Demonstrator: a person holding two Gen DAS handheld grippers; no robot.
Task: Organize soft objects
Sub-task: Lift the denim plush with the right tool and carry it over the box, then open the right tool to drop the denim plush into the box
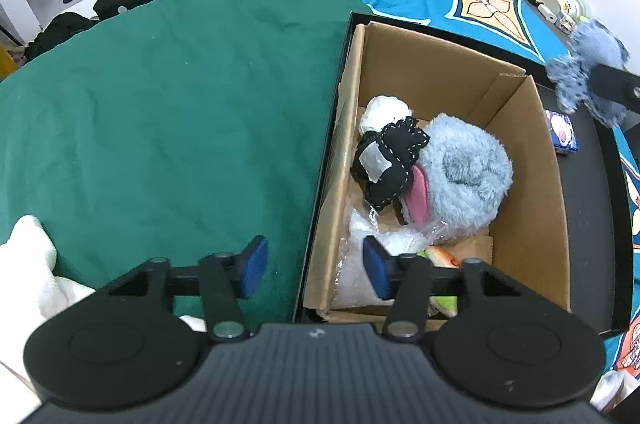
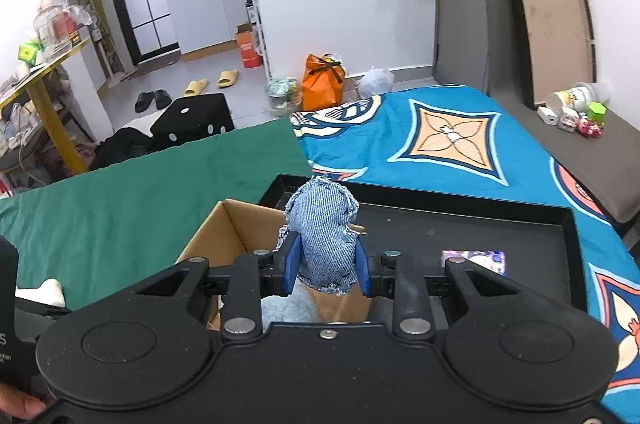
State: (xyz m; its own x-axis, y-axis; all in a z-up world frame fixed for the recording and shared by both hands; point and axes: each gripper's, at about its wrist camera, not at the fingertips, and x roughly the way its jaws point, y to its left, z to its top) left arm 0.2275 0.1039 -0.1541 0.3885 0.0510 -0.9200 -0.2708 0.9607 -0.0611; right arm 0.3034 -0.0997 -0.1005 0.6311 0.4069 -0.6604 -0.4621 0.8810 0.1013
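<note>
Right hand-held gripper (image 2: 326, 270) clamps denim toy (image 2: 324, 240) above box (image 2: 236, 228).

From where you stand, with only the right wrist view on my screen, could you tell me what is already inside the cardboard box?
Observer: A fluffy blue plush fills the middle of the cardboard box, with a black stitched fabric piece lying against it.
Operator: Thank you. Is anything else in there?
Observer: A white soft ball sits toward the far end, and clear bubble wrap lies at the near end.
Operator: And what is the left gripper doing?
Observer: The left gripper is open and empty, straddling the box's left wall. Your right gripper grips the denim piece.
</note>
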